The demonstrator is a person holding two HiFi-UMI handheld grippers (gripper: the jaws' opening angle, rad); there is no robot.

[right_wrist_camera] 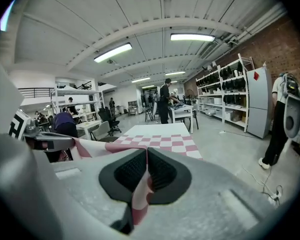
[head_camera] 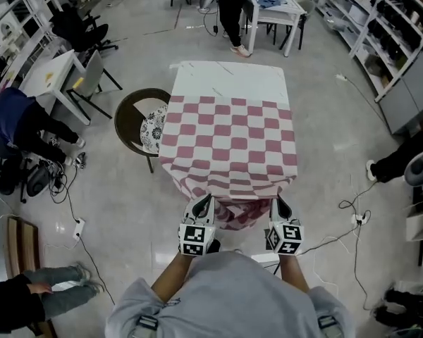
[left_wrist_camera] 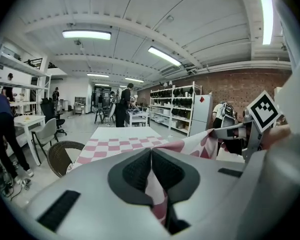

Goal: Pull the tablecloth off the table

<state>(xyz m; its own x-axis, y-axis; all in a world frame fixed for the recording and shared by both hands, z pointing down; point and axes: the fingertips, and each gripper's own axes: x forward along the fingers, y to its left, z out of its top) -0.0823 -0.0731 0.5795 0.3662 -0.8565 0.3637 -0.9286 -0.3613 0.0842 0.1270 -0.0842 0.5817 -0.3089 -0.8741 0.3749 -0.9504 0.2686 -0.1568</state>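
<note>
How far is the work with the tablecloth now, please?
Done: the left gripper and right gripper are both shut on the near edge of the cloth, and the far end of the table is bare. In hand: the pull toward the person. Left: most of the cloth covers the table and must slide off.

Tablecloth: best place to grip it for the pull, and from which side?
The near hem, one grip either side of centre, coming from the person's end. The tablecloth hangs loose over that edge, so a fold there can be pinched, and the far end of the table is already bare. The left gripper and right gripper are shut on it there.
</note>
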